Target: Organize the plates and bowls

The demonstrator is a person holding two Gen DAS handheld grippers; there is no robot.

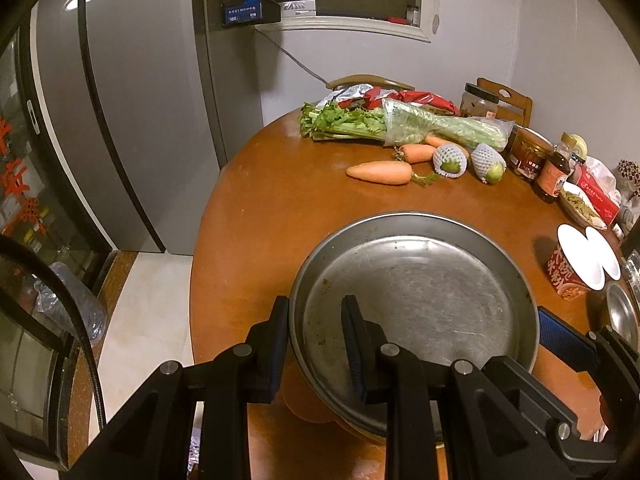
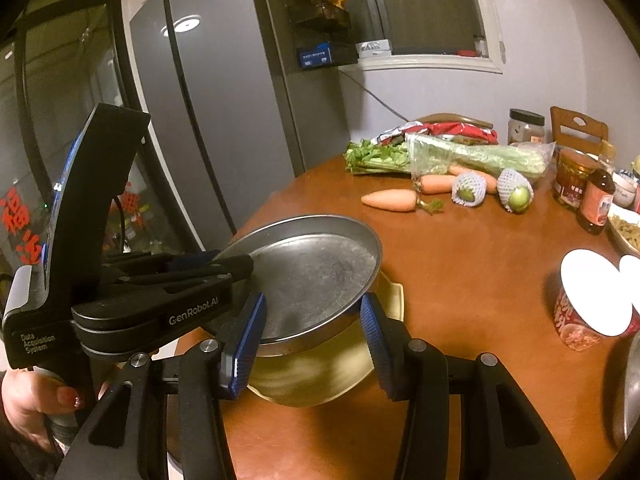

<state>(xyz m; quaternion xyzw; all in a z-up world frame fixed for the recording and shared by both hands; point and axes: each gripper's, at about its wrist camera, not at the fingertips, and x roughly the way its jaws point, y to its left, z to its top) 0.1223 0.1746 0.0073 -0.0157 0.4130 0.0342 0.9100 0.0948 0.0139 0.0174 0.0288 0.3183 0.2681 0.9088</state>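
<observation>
Fingers of the left gripper (image 1: 316,344) clench the near-left rim of a round, scuffed steel plate (image 1: 420,292) over the brown wooden table (image 1: 260,220); just right, the right gripper (image 2: 312,344) grasps a yellowish bowl (image 2: 316,372) beneath it.

We see round brown wooden table (image 1: 256,216). Far side: celery bunch (image 1: 400,126) in plastic sleeve, red snack bag (image 1: 416,100) behind it, dark-lidded jar (image 1: 479,101) to its right. Just nearer: two carrots (image 1: 379,173), two green fruits in white foam netting (image 1: 450,161). Right edge: red-label jar (image 1: 528,154), sauce bottle (image 1: 554,176), instant noodle cup (image 1: 576,264) with white lid. Near side: yellowish bowl (image 2: 320,372) on tabletop, partly hidden.
</observation>
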